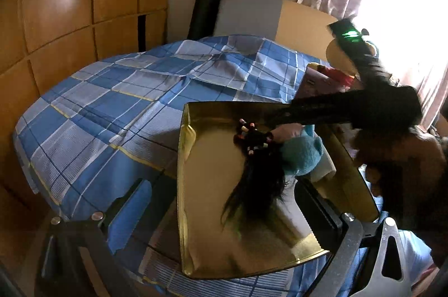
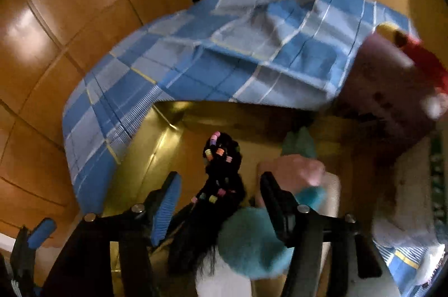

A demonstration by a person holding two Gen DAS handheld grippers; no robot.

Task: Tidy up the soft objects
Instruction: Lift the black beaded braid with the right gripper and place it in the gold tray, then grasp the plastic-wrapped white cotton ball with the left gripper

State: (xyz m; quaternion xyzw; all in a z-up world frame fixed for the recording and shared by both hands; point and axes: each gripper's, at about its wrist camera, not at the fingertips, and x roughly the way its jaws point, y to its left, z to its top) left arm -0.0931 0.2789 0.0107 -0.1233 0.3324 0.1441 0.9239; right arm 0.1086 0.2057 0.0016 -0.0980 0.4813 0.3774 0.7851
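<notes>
1. One gold box (image 1: 196,185) sits open on the blue plaid bedspread (image 1: 112,106).
2. Inside lie one doll with long black hair (image 2: 221,185) dotted with small coloured beads, and one teal plush toy (image 2: 249,241) beside it, touching.
3. The right gripper (image 2: 217,201) hangs over the box, jaws about halfway apart; the doll's hair lies between the fingers, though neither pad seems to press on it.
4. The left gripper (image 1: 221,215) straddles the box's near side; its jaws stand wide, but whether they grip the wall I cannot tell.
5. One maroon container (image 2: 392,89) stands behind, with red and yellow toys in it, blurred.
</notes>
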